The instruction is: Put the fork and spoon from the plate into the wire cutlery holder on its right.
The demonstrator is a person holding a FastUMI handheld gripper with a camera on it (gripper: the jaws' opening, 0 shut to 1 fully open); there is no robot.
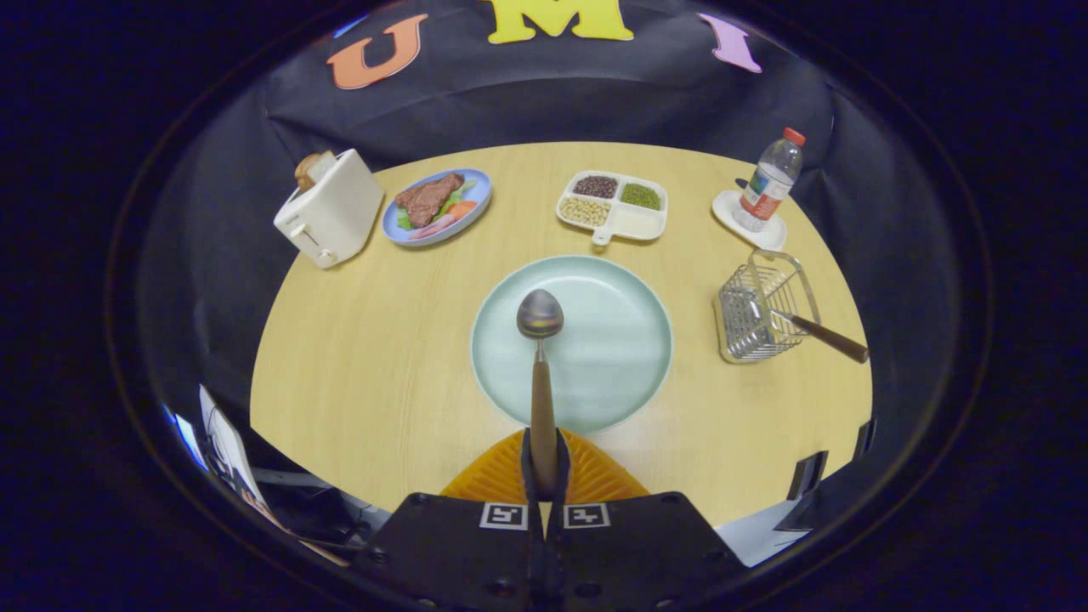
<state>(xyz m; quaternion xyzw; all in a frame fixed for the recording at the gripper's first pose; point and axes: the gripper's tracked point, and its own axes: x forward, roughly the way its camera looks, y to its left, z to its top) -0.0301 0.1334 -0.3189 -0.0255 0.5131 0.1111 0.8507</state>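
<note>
- Spoon (541, 357) sits clamped between the two fingers of the tool (544, 463), which press on its brown wooden handle from both sides; the handle runs straight ahead from the fingers and the metal bowl is held out over the pale green plate (612, 374).
- Plate lies on the table (365, 357) just ahead of the fingers.
- Wire cutlery holder (756, 310) stands on the table to the right of the plate, apart from it, with a raised wire handle at its far side.
- Fork (807, 330) rests in that holder, its brown handle sticking out to the right over the rim and its metal end down among the wires.
- Beyond the plate: a white divided tray (614, 206) with dark, green and pale beans in three of its compartments.
- Left of the tray: a blue plate (438, 206) with meat and vegetables, and beside it a cream toaster (331, 208) with bread in a slot.
- Far right: a clear water bottle (770, 181) with a red cap on a white coaster; its label is too small to read.
- Two square black-and-white markers sit on the body of the tool behind the fingers.
</note>
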